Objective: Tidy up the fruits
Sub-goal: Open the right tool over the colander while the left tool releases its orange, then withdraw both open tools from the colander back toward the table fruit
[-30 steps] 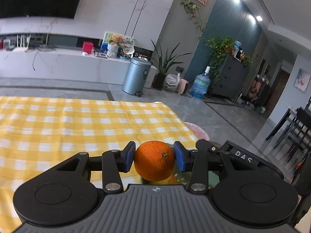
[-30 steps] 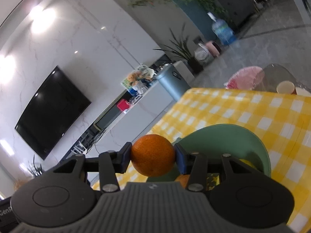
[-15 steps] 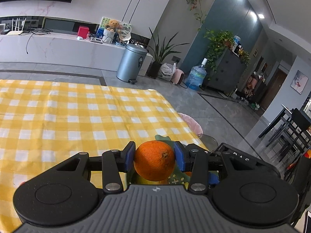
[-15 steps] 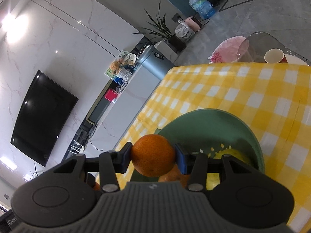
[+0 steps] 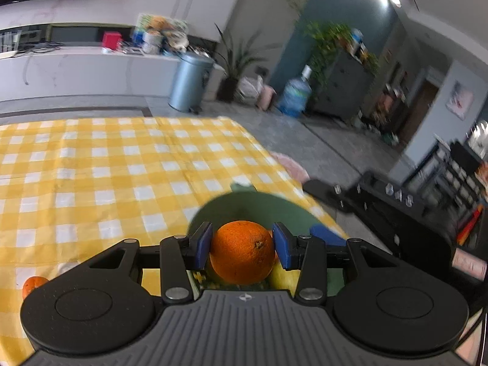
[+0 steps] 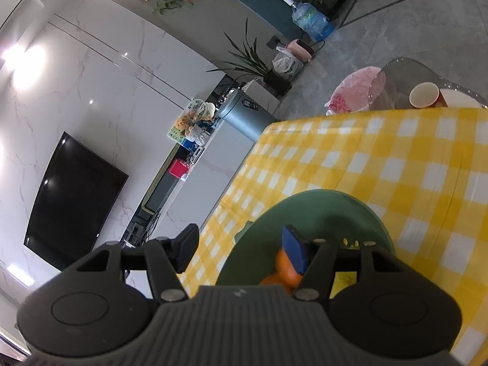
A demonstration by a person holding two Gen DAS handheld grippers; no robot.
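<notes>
While a second ago the right tongs (image 6: 241, 250) were clamped on an orange above the green bowl (image 6: 329, 210), they now stand parted with nothing between the blue pads, and the jaws are opening wider at this moment. That orange has gone from the grip; orange fruit (image 6: 285, 270) shows low inside the bowl, partly behind the right-hand pad, beside something yellow that is mostly hidden. It is a fair judgement that the released fruit is among these, though the right wrist view does not show it settling.

The left tongs (image 5: 242, 245) have not changed their hold: both pads press the sides of a second orange (image 5: 242, 251), as they did a second ago, at a middling spread set by the fruit's width. What has changed on that side is the setting. The bowl (image 5: 244, 204) now fills the space just beyond and under the held orange, where earlier mostly the checked cloth of the surface (image 5: 122, 167) was in view, so this fruit seems to be coming over the bowl. A yellow fruit (image 5: 282, 274) shows beneath it.

One more orange (image 5: 33, 283) lies on the cloth at the lower left, well apart from the bowl. For the task, one delivery looks done, a second looks close, and at least that stray fruit is left.
</notes>
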